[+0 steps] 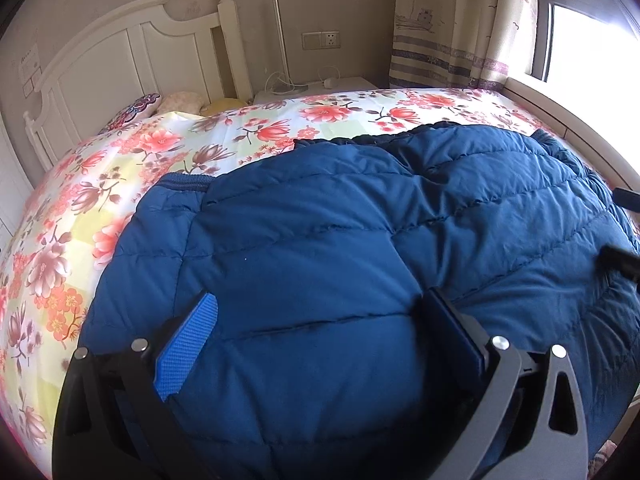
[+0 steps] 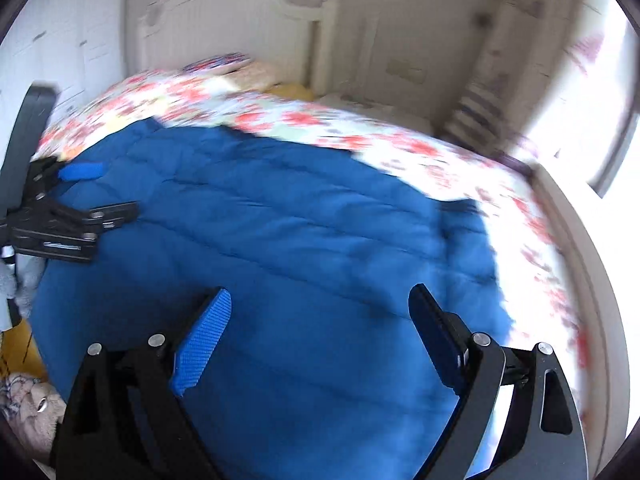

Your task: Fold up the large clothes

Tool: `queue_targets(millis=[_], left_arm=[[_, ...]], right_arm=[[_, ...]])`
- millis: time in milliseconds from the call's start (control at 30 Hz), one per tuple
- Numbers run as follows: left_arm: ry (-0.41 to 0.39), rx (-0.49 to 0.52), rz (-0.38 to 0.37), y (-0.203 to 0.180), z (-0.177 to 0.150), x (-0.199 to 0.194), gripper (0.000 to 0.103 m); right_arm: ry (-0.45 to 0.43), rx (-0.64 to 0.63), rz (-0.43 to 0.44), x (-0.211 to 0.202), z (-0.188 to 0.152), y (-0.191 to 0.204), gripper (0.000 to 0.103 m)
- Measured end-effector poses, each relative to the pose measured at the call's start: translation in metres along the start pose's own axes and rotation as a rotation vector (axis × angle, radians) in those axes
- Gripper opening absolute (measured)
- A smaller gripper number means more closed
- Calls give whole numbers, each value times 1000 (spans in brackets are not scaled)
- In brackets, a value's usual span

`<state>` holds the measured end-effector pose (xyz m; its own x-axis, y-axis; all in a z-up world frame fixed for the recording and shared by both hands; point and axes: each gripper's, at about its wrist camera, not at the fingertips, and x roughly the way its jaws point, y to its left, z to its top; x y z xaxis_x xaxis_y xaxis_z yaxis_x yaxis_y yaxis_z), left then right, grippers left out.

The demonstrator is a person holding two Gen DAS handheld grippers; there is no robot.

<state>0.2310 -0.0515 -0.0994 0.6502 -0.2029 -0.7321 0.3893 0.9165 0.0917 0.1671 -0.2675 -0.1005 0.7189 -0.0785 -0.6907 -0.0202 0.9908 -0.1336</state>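
Left gripper (image 1: 320, 344) spread wide over blue quilted jacket (image 1: 360, 220), right gripper (image 2: 320, 336) likewise wide, floral bedsheet (image 1: 140, 152) beneath

blue quilted jacket (image 1: 328, 240) | spread flat | on floral bed

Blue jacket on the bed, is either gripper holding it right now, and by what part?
Nothing is held. The left gripper and right gripper both hang open over the blue jacket.
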Motion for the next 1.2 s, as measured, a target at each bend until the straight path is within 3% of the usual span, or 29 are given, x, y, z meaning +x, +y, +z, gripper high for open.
queue_targets(millis=[167, 267, 333, 500, 600, 700, 1067, 1200], left_arm=[[-5, -2, -3, 1, 0, 0, 101], [-1, -13, -9, 5, 0, 1, 101], [1, -21, -14, 7, 0, 1, 101], [1, -22, -7, 6, 0, 1, 101], [3, -19, -1, 5, 0, 2, 101], [3, -20, -1, 5, 0, 2, 101], [7, -37, -32, 10, -1, 5, 101], [7, -43, -43, 12, -1, 6, 101]], right_arm=[[-4, 144, 111, 12, -26, -42, 86], [-38, 120, 58, -5, -30, -38, 83], [-99, 176, 85, -31, -44, -45, 83], [-267, 489, 183, -107, -133, -95, 83], [-221, 668, 278, -123, -195, -110, 82], [-206, 726, 373, -121, -219, -111, 78], [-130, 696, 449, -68, -177, -80, 78], [-104, 786, 486, -45, -156, -77, 78]])
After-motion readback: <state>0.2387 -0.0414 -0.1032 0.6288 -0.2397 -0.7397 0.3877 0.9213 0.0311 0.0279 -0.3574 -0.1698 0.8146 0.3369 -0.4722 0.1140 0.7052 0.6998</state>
